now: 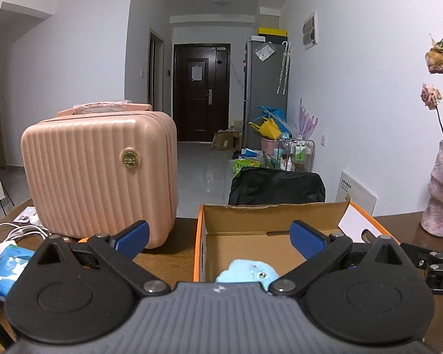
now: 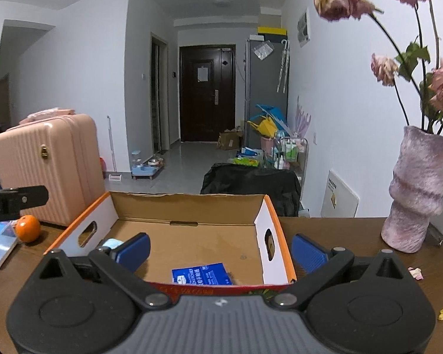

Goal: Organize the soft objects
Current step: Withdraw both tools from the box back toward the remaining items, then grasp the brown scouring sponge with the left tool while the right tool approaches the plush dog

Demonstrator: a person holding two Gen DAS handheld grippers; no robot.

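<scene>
An open cardboard box (image 2: 189,206) with orange edges stands on the brown table. On its floor lies a blue tissue pack (image 2: 201,274), and a light blue soft toy (image 1: 246,270) rests at its left side (image 2: 112,243). My right gripper (image 2: 220,250) hovers above the box's near wall, open, with nothing between its blue pads. My left gripper (image 1: 218,237) is open too, empty, above the box's left wall (image 1: 199,242), the toy just below it. Part of the right gripper (image 1: 428,261) shows at the right edge of the left wrist view.
A pink ribbed case (image 1: 100,177) stands left of the box. An orange (image 2: 28,227), a book (image 2: 0,246), white cables (image 1: 11,234) and a blue wipes pack (image 1: 6,268) lie on the left. A vase (image 2: 413,188) with dried roses stands right. A black chair back (image 2: 251,185) is behind the table.
</scene>
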